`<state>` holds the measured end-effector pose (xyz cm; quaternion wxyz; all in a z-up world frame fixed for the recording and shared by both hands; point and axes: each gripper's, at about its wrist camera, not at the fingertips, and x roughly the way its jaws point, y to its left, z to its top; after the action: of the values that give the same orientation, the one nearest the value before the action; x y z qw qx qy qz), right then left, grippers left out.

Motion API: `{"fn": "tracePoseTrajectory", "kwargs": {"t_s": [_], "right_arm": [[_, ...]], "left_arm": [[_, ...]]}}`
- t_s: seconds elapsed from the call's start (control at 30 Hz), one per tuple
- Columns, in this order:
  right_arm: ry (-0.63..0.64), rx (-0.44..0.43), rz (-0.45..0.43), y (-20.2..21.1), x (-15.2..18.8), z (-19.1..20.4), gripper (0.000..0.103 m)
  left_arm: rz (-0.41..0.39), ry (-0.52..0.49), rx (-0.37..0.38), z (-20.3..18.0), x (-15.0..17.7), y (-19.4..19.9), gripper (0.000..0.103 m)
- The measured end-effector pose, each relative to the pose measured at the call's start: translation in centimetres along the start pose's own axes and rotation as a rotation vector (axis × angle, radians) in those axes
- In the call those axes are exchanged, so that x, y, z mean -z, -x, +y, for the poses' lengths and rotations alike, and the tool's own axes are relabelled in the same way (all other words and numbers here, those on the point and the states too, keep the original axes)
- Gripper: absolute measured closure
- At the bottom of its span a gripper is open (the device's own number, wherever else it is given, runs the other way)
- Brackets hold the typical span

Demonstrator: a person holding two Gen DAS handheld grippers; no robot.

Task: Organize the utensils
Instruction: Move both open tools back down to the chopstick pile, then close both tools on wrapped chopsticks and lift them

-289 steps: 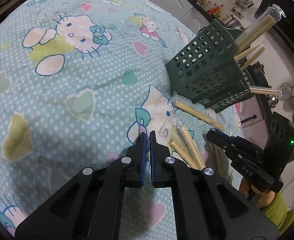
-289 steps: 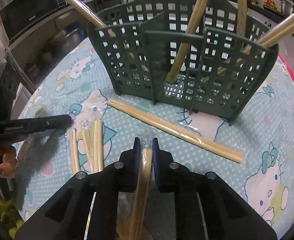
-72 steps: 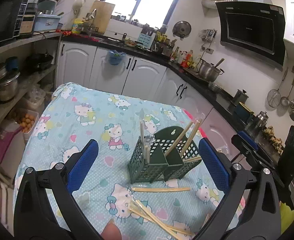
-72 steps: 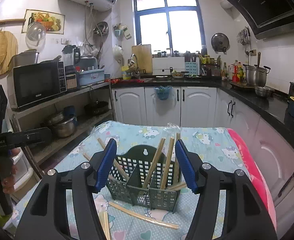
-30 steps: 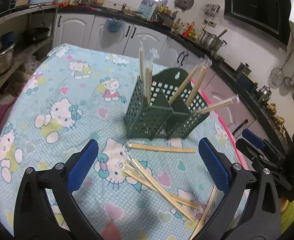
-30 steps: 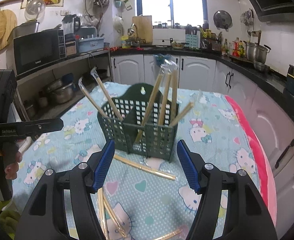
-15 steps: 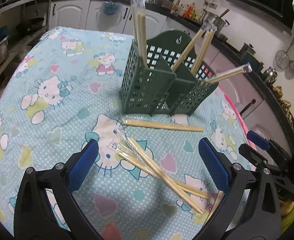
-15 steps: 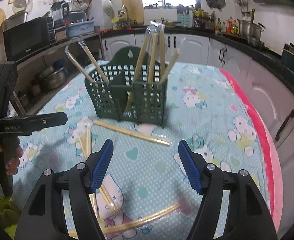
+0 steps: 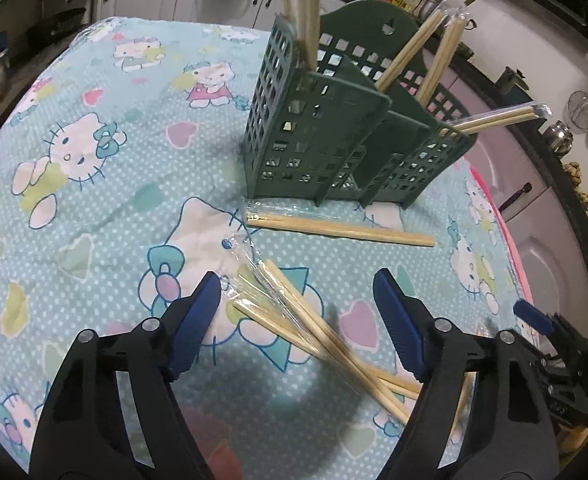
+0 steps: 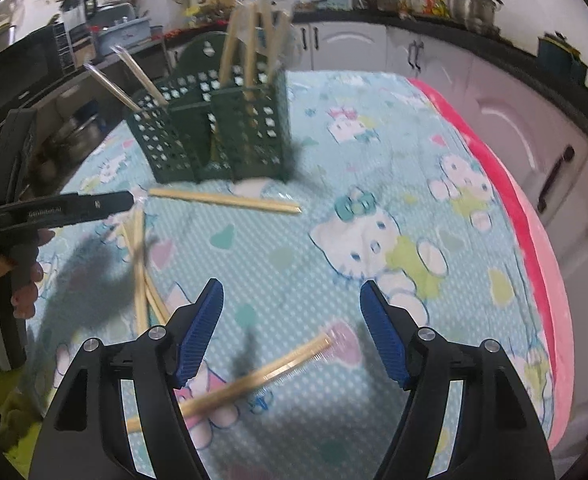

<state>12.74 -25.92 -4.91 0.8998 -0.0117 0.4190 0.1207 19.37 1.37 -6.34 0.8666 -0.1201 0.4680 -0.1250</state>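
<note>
The left hand-held gripper (image 9: 296, 296) tilts steeply down over the bench (image 9: 93, 184) and its cartoon-cat cloth. Its blue pads (image 9: 195, 320) are closing in from wide apart, with the loose pile of wrapped chopsticks (image 9: 310, 328) lying between them but not pinched. The right hand-held gripper (image 10: 289, 320) also pitches downward, jaws apart and opening slightly, nothing between the pads; a single wrapped pair (image 10: 253, 380) lies just below them at about 6 o'clock. The person's hand (image 10: 9, 276) grips the left tool at 9 o'clock in the right wrist view.

The green slotted caddy (image 9: 334, 136) stands upright at 12 o'clock from the left gripper, several wrapped pairs leaning out of its compartments. One more pair (image 9: 340, 228) lies flat just in front of its base.

Compared with a second ago, both grippers have sunk closer to the cloth, so the caddy and pile loom larger, and the left jaws have narrowed.
</note>
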Motion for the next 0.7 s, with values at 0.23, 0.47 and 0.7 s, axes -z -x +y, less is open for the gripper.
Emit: {"fn": "tracePoseTrajectory", "kwargs": {"t_s": [0.23,0.47,0.7], "right_arm": [[-0.046,0.011,0.078,-1.2,0.9,-0.8,0.035],[-0.122,-0.001,0.154,-2.5,1.7,-1.7,0.042],[-0.171,-0.024,0.188,-3.4,1.8,-1.8,0.044]], "left_arm": [[0.033,0.051,0.007,1.0,-0.7,-1.5,0.041],[0.058,0.098,0.033,2.1,-1.2,-2.5,0.046],[0.084,0.108,0.026,2.4,-1.9,-3.3,0.05]]}}
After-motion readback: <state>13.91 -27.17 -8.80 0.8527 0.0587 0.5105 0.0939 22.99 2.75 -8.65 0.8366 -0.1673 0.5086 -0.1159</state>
